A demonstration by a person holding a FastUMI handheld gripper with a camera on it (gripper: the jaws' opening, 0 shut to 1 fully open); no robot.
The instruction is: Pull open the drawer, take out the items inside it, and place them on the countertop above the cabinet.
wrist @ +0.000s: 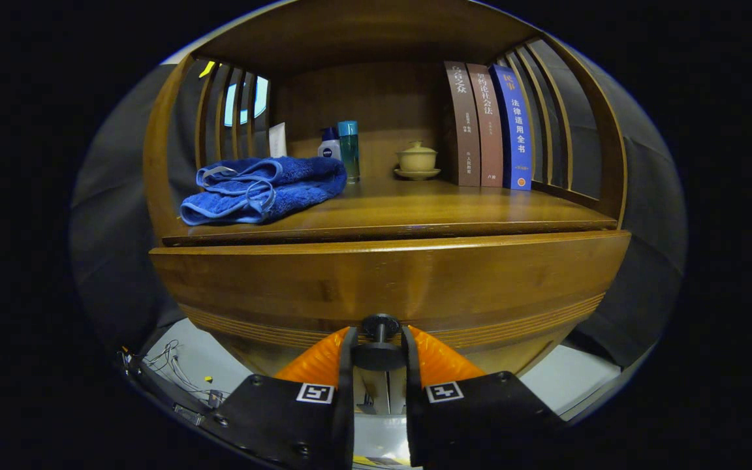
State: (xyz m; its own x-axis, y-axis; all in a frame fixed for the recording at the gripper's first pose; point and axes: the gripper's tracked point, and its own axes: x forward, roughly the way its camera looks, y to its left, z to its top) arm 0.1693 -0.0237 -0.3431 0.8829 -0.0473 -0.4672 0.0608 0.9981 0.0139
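The wooden drawer front [382, 281] spans the cabinet just below the countertop [428, 212]. Its small dark knob [380, 325] sticks out toward me, low on the panel. My gripper [379, 356] holds that knob, with the orange fingers [314, 362] pressed in from both sides. The drawer front sits close under the countertop edge, and what lies inside is hidden.
On the countertop lie a folded blue towel [265, 189] at the left, two bottles [343, 150] behind it, a lidded tea bowl [417, 160] and upright books [490, 124] at the right. Slatted wooden sides [546, 117] close in the shelf. Loose wires [173, 372] lie on the floor.
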